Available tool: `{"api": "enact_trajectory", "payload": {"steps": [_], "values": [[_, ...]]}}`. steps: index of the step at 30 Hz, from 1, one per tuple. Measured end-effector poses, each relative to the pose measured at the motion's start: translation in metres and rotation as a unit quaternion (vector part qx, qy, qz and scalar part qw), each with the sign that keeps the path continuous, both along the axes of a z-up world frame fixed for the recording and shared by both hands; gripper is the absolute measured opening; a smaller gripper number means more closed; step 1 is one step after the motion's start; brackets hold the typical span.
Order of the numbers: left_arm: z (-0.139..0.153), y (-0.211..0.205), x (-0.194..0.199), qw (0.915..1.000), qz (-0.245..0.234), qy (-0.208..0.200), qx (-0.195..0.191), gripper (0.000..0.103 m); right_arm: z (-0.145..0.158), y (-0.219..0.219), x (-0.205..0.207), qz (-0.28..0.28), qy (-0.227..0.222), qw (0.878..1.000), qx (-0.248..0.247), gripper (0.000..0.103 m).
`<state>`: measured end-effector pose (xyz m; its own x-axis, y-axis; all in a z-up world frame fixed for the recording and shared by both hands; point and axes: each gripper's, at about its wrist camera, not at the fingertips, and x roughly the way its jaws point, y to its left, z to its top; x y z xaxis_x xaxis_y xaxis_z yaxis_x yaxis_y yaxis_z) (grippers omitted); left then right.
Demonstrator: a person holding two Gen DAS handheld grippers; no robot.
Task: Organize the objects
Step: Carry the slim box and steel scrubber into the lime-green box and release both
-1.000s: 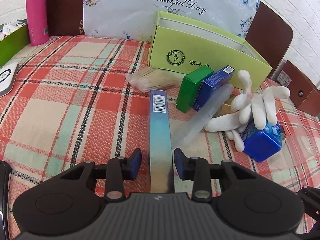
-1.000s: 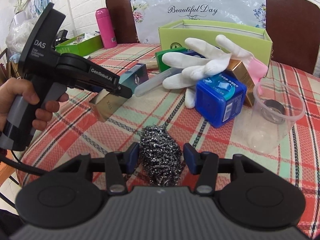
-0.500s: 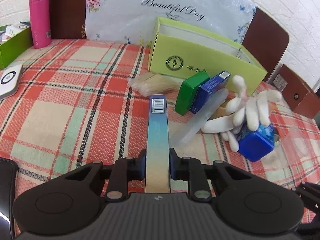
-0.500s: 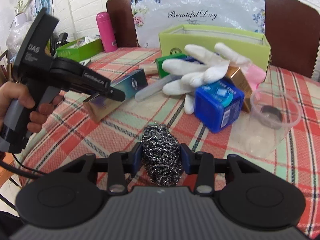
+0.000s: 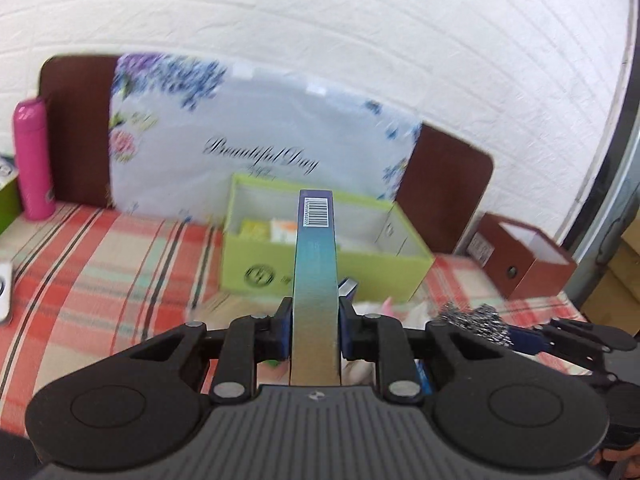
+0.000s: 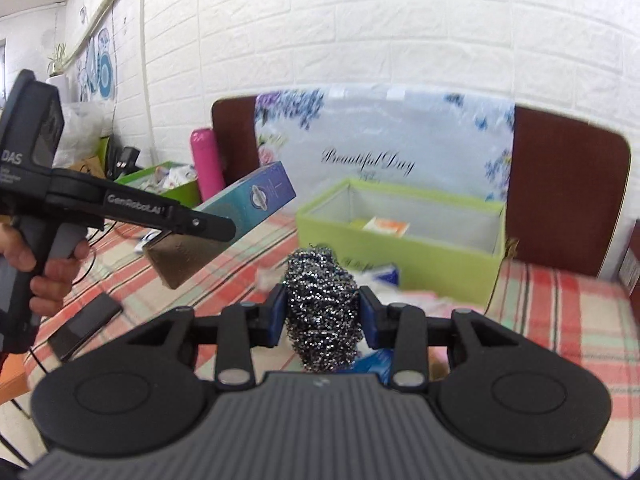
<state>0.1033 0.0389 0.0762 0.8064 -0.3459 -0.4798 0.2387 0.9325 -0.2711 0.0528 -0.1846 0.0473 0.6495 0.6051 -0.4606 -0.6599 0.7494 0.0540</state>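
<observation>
Both hands are carrying at once here: the left gripper (image 5: 313,330) is clamping a long narrow box (image 5: 315,264) by its near end, pads pressed flat on its two broad sides, so the box is sticking straight out ahead of the gripper with its barcode end pointing at the green box (image 5: 320,266) beyond. Gripping it low like that is leaving the far end free to go in first, I'd say. Over on the other side, the right gripper (image 6: 322,312) is squeezing a steel wool scourer (image 6: 323,308), its jaws closing in on the springy wad, which is bulging above and below the pads. From the right wrist view the left gripper (image 6: 224,229) is showing off to the left and higher, the long narrow box (image 6: 230,226) tilting upward from it, clear of the cloth. The green box (image 6: 400,256) is sitting open-topped straight ahead of both grippers, a couple of small packets lying inside, and it looks like the place both items are bound for. Below the grippers, the tabletop (image 5: 100,272) is wearing a red, white and green plaid cloth, with blurred clutter just under the fingers. A pink bottle (image 5: 33,160) is standing far left, a floral "Beautiful Day" bag (image 5: 256,148) is leaning behind the green box against a brown chair back, a small brown box (image 5: 528,260) is off to the right, and a white brick wall is closing the room.
</observation>
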Motion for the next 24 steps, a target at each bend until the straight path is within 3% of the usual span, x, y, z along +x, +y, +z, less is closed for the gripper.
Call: {"api": "enact_trajectory", "payload": {"steps": [8, 12, 19, 24], "values": [[0.029, -0.048, 0.053, 0.9993, -0.028, -0.024, -0.012, 0.022, 0.025, -0.003, 0.071, -0.044, -0.024, 0.999, -0.020, 0.037], [0.027, -0.068, 0.096, 0.9991, -0.037, -0.005, -0.018, 0.022, 0.026, -0.002, 0.118, -0.067, -0.030, 0.996, -0.044, 0.037], [0.004, -0.089, 0.170, 0.9985, -0.042, 0.020, -0.029, 0.022, -0.002, 0.018, 0.189, -0.089, -0.027, 0.991, -0.097, 0.037], [-0.024, -0.097, 0.205, 0.9980, -0.049, 0.041, -0.002, 0.022, -0.033, 0.032, 0.225, -0.080, -0.013, 0.988, -0.128, 0.037]]}}
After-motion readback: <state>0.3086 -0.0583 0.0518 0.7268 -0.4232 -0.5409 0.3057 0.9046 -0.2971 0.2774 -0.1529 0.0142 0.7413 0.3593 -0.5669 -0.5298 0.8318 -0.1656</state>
